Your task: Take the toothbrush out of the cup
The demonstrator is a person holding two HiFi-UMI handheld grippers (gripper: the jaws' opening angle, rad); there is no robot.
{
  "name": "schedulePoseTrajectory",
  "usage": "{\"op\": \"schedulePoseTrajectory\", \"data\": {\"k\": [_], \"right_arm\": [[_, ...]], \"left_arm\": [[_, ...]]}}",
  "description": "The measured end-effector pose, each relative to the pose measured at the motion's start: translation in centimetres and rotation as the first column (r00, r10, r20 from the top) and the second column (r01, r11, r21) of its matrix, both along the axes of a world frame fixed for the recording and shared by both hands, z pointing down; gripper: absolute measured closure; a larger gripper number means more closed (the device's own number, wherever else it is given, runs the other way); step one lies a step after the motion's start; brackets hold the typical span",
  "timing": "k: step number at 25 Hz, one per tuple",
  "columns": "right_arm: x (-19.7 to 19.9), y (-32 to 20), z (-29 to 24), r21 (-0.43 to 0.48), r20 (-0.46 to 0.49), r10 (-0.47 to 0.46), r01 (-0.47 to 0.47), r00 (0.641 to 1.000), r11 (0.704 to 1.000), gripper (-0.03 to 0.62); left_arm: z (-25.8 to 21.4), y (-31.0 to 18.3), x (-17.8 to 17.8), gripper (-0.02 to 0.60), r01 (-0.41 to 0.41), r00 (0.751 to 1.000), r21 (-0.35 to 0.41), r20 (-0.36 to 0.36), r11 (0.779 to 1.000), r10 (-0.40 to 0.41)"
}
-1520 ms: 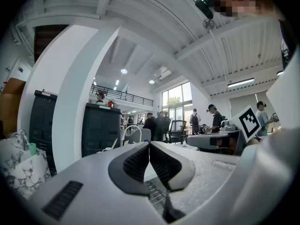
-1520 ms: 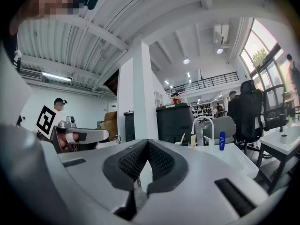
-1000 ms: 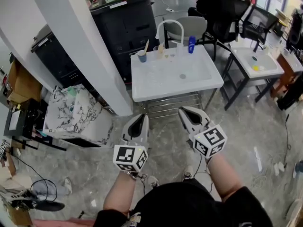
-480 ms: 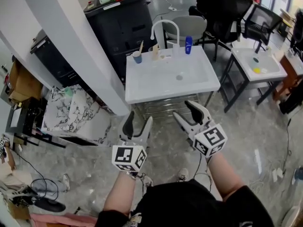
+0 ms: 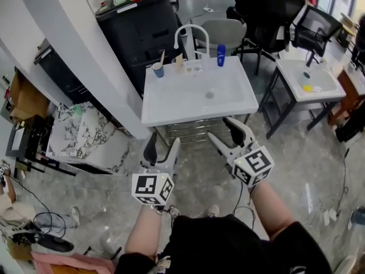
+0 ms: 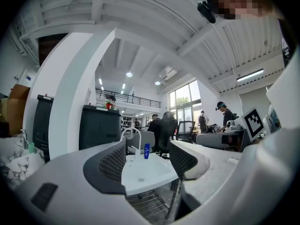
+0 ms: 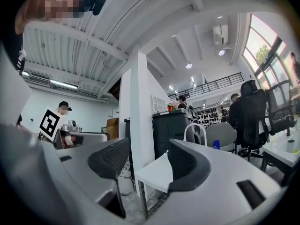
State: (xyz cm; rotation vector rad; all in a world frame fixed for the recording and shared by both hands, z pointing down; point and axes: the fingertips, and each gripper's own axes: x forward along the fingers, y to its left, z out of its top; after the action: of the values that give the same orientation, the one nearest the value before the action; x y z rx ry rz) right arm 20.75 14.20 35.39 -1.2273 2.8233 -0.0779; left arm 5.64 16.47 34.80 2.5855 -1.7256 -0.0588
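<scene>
A blue cup [image 5: 157,69] stands on the back left corner of a white sink basin [image 5: 171,110], with a pale toothbrush [image 5: 162,57] sticking up out of it. Both grippers hang over the floor in front of the basin, well short of the cup. My left gripper [image 5: 161,148] has its jaws opening, nothing between them. My right gripper [image 5: 228,131] is also opening and empty. In the left gripper view the basin [image 6: 152,176] and a blue bottle [image 6: 146,151] show between the jaws; the cup is hidden there.
A white arched faucet [image 5: 190,37] and a blue bottle [image 5: 220,55] stand on the basin's back rim. A white pillar [image 5: 74,50] and a black cabinet [image 5: 142,27] stand to the left. A second small basin [image 5: 305,79] and office chairs [image 5: 268,10] are on the right.
Both grippers went from shut to wide apart. They and the head view moved toward the basin, which now lies lower and further left in the picture.
</scene>
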Motion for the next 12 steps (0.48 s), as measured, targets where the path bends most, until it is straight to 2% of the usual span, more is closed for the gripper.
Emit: {"op": "schedulePoseTrajectory", "data": {"k": [12], "right_arm": [[0.8, -4.1, 0.0, 0.003, 0.010, 0.002, -0.002, 1.000, 1.000, 0.333]], "left_arm": [[-0.3, -4.2, 0.2, 0.310, 0.008, 1.000, 0.019, 0.004, 1.000, -0.008]]}}
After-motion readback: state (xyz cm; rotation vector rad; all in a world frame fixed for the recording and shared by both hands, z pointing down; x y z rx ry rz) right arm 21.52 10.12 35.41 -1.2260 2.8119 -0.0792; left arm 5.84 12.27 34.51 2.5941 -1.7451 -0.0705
